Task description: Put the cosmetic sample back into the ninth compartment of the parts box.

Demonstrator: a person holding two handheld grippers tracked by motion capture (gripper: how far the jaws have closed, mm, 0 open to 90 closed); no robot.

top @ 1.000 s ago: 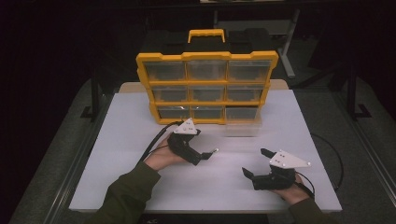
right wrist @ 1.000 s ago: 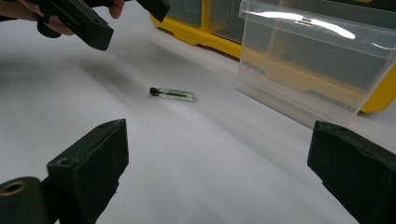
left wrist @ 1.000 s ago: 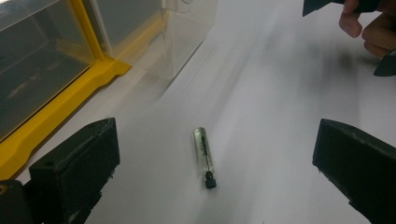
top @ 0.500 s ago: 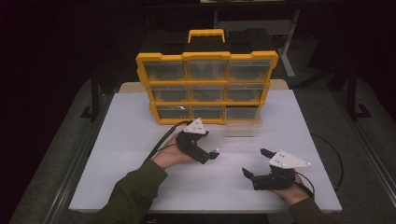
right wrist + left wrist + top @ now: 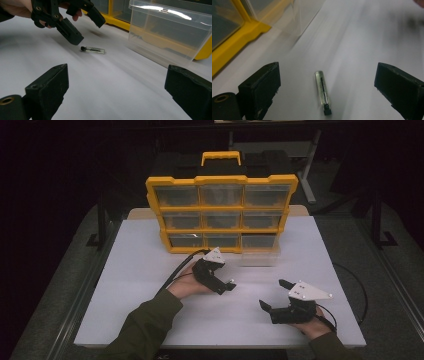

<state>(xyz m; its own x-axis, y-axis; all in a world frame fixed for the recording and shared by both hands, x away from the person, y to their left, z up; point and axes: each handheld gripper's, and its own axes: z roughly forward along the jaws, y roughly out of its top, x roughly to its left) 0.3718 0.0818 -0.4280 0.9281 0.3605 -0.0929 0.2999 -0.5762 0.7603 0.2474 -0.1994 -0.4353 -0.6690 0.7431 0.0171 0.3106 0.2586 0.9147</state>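
Left gripper view: wide-apart left claw (image 5: pixel 325 82) over unlabelled glass vial (image 5: pixel 322 91), untouched; right claw (image 5: pixel 117 92) likewise apart.

The organiser (image 5: pixel 221 215) at twelve o'clock is bright yellow with a yellow handle, a black top and clear, greyish drawer fronts. The pulled-out drawer (image 5: pixel 170 35) before it is colourless and see-through. The table (image 5: pixel 150 270) is plain pale lavender-white, without pattern. The vial (image 5: pixel 322 91) near the centre is clear glass with a thin dark line inside and a black cap. Both the left gripper (image 5: pixel 226 287) at nine o'clock and the right gripper (image 5: pixel 272 295) at four o'clock are black, each topped with a light grey plate. The sleeve (image 5: pixel 145 330) is olive green.
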